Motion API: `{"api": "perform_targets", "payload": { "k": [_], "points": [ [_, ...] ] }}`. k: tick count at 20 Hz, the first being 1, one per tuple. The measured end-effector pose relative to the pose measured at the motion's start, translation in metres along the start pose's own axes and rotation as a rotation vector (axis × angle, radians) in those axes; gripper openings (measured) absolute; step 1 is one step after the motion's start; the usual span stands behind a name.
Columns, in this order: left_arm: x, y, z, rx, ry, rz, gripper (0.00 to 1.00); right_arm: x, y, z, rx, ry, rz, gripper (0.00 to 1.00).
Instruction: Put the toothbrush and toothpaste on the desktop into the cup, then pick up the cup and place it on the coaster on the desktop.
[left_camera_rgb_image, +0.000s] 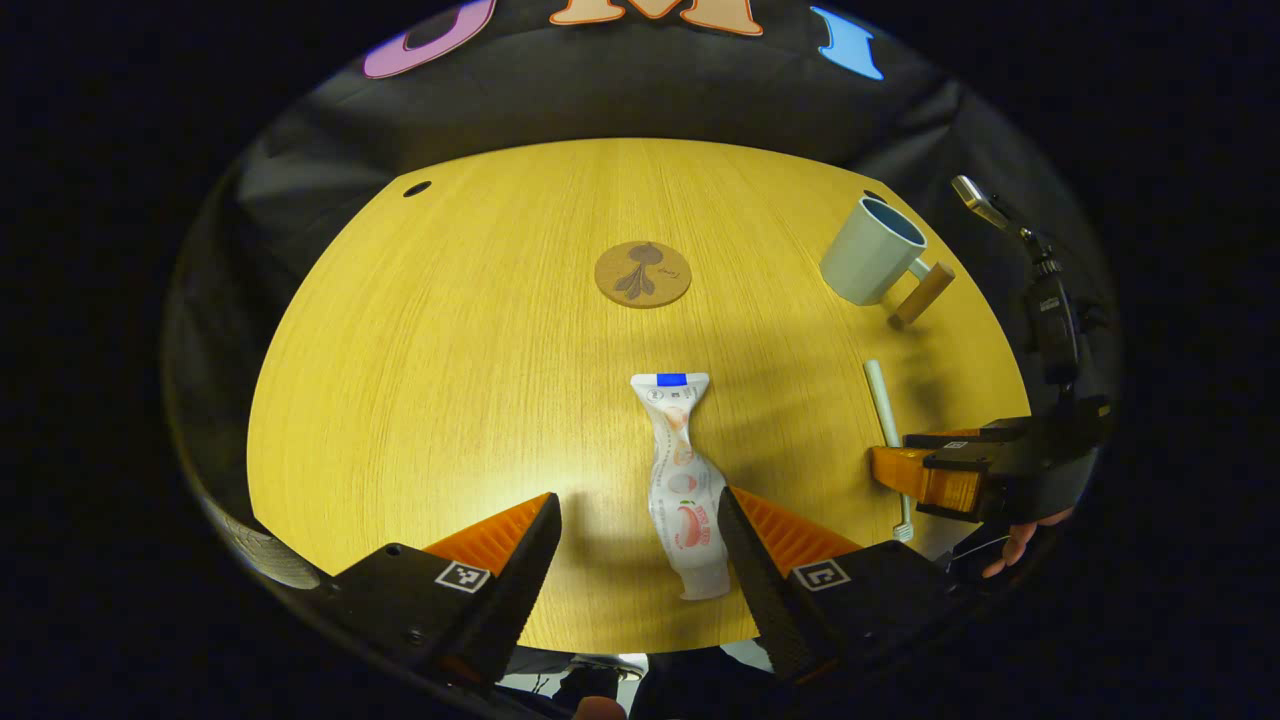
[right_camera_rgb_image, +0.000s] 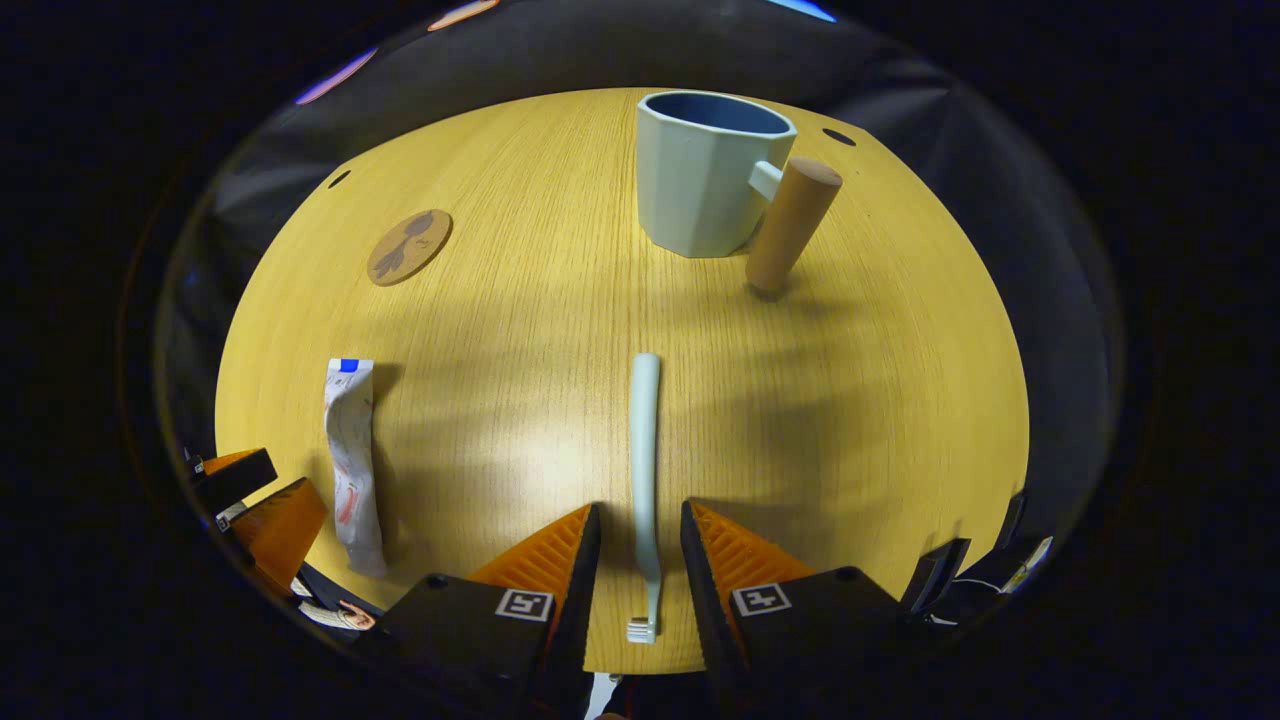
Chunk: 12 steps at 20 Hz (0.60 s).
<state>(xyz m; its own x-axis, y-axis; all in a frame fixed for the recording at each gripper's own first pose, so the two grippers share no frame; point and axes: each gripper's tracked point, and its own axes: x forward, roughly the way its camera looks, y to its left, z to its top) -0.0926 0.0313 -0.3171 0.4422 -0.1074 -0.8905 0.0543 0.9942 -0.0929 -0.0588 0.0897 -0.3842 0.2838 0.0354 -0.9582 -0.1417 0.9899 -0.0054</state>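
Your tabletop (left_camera_rgb_image: 420, 380) was a yellow wood-grain surface with a rounded far edge, lit brightest near its middle and shadowed toward your right side, with small dark holes near the far corners, one at about 11 o'clock in the left gripper view (left_camera_rgb_image: 417, 188). Behind it the booth's black cloth wall (left_camera_rgb_image: 620, 80) closed off the room. In the left gripper view your left gripper (left_camera_rgb_image: 638, 545) hung low over the near edge with its fingers (left_camera_rgb_image: 520, 560) wide apart, and the toothpaste (left_camera_rgb_image: 682, 480) lay flat on the tabletop between them, closer to the finger at 5 o'clock and possibly brushing it, its blue-banded end pointing away from you. The round cork coaster (left_camera_rgb_image: 643, 274) sat bare at 12 o'clock, well apart from everything else. The pale cup (left_camera_rgb_image: 872, 250) stood upright at 2 o'clock with its wooden handle (left_camera_rgb_image: 925, 293) turned toward the right edge. In the right gripper view your right gripper (right_camera_rgb_image: 640, 560) was down at the near edge, its fingers (right_camera_rgb_image: 560, 560) spread narrowly on either side of the toothbrush (right_camera_rgb_image: 645, 450), close to it but not pressing on it as far as you could tell. The toothbrush lay flat, bristle head toward you at 6 o'clock and handle running toward the cup (right_camera_rgb_image: 710, 175) at 12 o'clock. The toothpaste (right_camera_rgb_image: 352, 460) appeared at 8 o'clock there, the coaster (right_camera_rgb_image: 409, 247) at 10 o'clock.
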Motion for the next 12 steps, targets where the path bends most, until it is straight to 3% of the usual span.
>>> {"api": "perform_targets", "payload": {
  "k": [6, 12],
  "points": [
    [0.006, -0.014, 0.000, 0.010, 0.040, -0.037, 0.91, 0.000, 0.000, 0.000, 0.002, -0.002, 0.004, 0.50],
    [0.017, -0.014, -0.003, -0.010, 0.092, -0.007, 0.92, 0.000, 0.000, 0.001, -0.013, 0.009, 0.007, 0.46]
  ]
}}
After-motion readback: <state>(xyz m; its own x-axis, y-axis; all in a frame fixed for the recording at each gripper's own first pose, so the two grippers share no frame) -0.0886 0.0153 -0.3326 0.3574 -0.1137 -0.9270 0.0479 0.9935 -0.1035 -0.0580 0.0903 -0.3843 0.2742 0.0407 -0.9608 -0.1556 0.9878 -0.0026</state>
